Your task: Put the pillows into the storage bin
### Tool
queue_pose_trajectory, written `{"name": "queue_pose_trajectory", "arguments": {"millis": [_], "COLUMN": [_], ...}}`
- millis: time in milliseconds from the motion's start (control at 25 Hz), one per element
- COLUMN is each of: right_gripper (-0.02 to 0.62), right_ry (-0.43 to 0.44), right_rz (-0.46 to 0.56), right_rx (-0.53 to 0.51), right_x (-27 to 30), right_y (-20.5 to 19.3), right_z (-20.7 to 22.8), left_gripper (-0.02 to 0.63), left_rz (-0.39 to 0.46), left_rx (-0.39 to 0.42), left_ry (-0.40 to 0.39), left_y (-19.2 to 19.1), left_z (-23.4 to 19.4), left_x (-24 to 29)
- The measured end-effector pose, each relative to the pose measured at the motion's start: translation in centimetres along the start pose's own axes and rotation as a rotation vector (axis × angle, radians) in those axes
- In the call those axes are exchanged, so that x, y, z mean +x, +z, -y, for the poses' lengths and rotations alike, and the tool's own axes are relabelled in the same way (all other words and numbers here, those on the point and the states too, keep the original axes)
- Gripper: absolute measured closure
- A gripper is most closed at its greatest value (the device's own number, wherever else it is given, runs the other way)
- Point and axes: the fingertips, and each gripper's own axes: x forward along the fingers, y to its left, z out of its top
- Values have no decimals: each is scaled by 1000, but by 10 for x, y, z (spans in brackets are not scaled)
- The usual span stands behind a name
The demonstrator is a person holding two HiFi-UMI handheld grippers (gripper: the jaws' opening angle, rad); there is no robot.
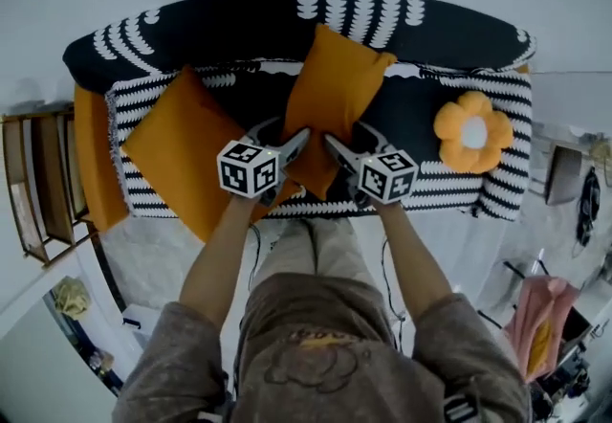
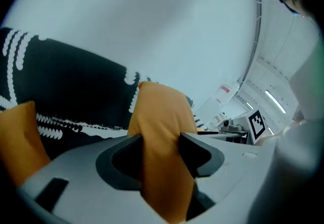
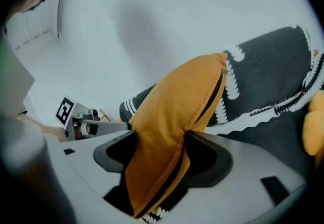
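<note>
1. One orange side pillow (image 1: 177, 148) lies on the striped sofa (image 1: 287, 14).
2. The left gripper (image 2: 161, 154) is clamped on the middle orange pillow (image 1: 335, 91), at its lower edge.
3. The right gripper (image 3: 159, 159) pinches the same pillow, above the seat.

A living room at home: a throw-draped sofa (image 1: 93, 158) with pillows (image 1: 335, 91), a wooden shelf (image 1: 38, 177) beside it.

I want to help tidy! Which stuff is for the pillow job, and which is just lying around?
For the job: orange square fabric pillow pinched by left gripper and right gripper; second orange square pillow; orange flower-shaped cushion.
Lying about: wooden shelf; pink cloth.
</note>
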Motion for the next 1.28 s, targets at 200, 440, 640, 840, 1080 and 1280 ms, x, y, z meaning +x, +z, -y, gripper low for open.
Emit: {"name": "queue_pose_trajectory", "arguments": {"millis": [200, 440, 640, 840, 1080, 1280], "right_gripper": [279, 279, 281, 281, 281, 281], "right_ry": [-54, -111, -195, -341, -507, -638], "right_rz": [115, 224, 332, 442, 546, 623], "right_rx": [-25, -84, -75, -22, 66, 150], "right_x": [-103, -209, -298, -399, -541, -666], "right_y": [47, 72, 67, 39, -21, -88], "right_z": [-52, -94, -94, -63, -22, 15], "left_gripper": [373, 376, 377, 379, 379, 379], "left_rz": [25, 74, 66, -7, -110, -208], "left_rx": [110, 164, 212, 306, 407, 476], "left_ry": [-47, -129, -215, -363, -518, -637], "left_y": [45, 62, 51, 19, -49, -125], "left_z": [104, 208, 291, 386, 521, 640], "left_x": [-50, -94, -92, -57, -15, 23]}}
